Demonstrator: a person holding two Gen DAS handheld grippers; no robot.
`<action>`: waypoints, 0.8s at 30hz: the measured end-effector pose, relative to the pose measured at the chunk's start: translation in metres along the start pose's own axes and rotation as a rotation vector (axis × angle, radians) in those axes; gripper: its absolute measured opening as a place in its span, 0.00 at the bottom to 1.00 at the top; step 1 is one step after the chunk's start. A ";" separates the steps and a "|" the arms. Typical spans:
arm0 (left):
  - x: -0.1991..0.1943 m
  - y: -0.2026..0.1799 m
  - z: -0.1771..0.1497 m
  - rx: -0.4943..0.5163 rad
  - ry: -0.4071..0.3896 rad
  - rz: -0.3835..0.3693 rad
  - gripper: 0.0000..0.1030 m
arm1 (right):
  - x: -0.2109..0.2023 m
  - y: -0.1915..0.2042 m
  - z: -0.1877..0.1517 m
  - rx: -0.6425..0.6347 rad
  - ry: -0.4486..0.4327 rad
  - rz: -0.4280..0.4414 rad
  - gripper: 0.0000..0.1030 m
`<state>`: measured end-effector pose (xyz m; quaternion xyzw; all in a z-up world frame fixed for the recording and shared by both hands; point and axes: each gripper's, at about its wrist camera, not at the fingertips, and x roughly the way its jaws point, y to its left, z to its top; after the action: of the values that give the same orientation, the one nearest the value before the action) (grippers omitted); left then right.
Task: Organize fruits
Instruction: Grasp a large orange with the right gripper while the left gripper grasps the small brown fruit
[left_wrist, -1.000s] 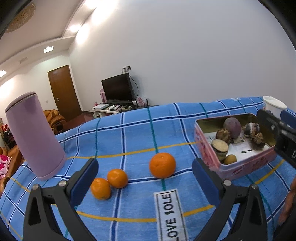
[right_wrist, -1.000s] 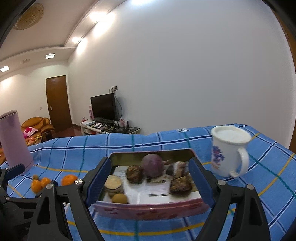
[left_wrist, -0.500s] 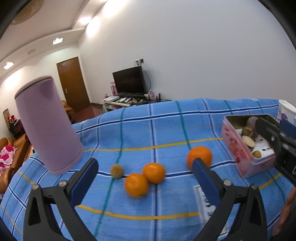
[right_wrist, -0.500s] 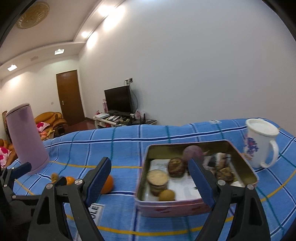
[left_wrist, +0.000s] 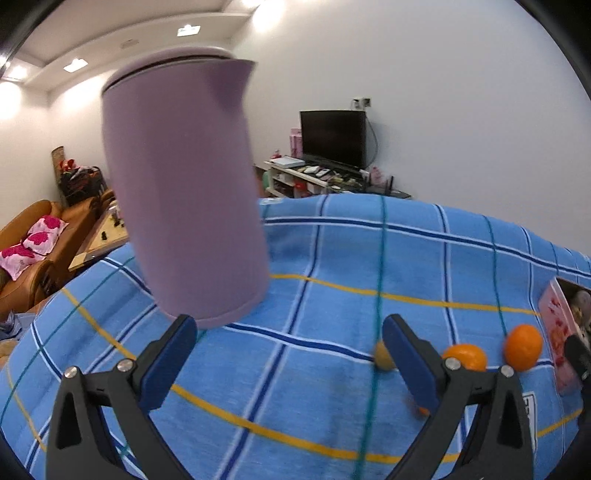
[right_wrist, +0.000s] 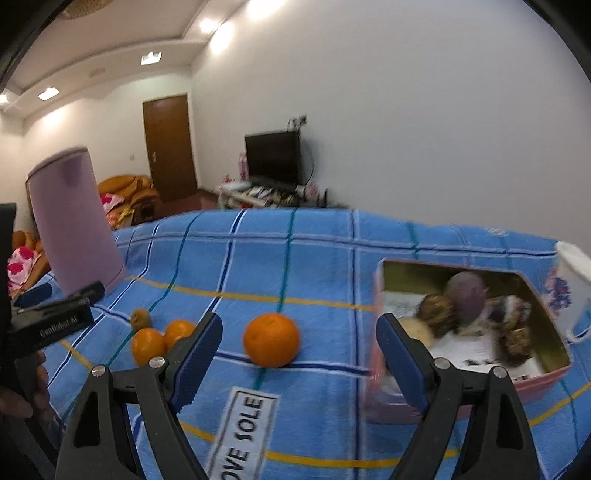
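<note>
Three oranges lie on the blue checked cloth: a big one (right_wrist: 271, 339) and two smaller ones (right_wrist: 149, 345) (right_wrist: 180, 331), with a small brown fruit (right_wrist: 140, 318) behind them. A pink tin (right_wrist: 469, 387) at the right holds several brown and purple fruits. My right gripper (right_wrist: 299, 350) is open and empty, just in front of the big orange. My left gripper (left_wrist: 288, 356) is open and empty, facing the purple jug (left_wrist: 184, 188); the oranges (left_wrist: 522, 347) (left_wrist: 466, 356) and brown fruit (left_wrist: 384, 356) sit to its right. It shows at the left of the right wrist view (right_wrist: 55, 310).
The purple jug (right_wrist: 74, 221) stands at the cloth's left end. A white flowered mug (right_wrist: 570, 284) stands right of the tin. A "LOVE SOLE" label (right_wrist: 243, 435) is sewn on the cloth's near side. Sofa, door and TV are behind.
Both grippers have swung left. The jug now fills the left wrist view and the oranges slid to its right edge. The right wrist view now centres on the big orange, not the tin.
</note>
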<state>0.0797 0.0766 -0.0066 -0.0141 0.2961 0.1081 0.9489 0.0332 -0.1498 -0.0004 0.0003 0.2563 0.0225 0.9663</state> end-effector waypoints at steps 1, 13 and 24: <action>0.000 0.002 0.000 0.004 -0.006 0.017 0.99 | 0.006 0.003 0.001 -0.001 0.023 0.006 0.83; 0.027 0.037 0.001 -0.057 0.055 0.093 0.88 | 0.073 0.033 0.003 -0.074 0.255 -0.004 0.56; 0.021 0.015 0.002 0.032 0.029 -0.022 0.81 | 0.083 0.028 -0.004 -0.027 0.336 0.068 0.48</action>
<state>0.0942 0.0951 -0.0159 -0.0037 0.3114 0.0927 0.9457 0.1019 -0.1179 -0.0448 -0.0080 0.4135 0.0583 0.9086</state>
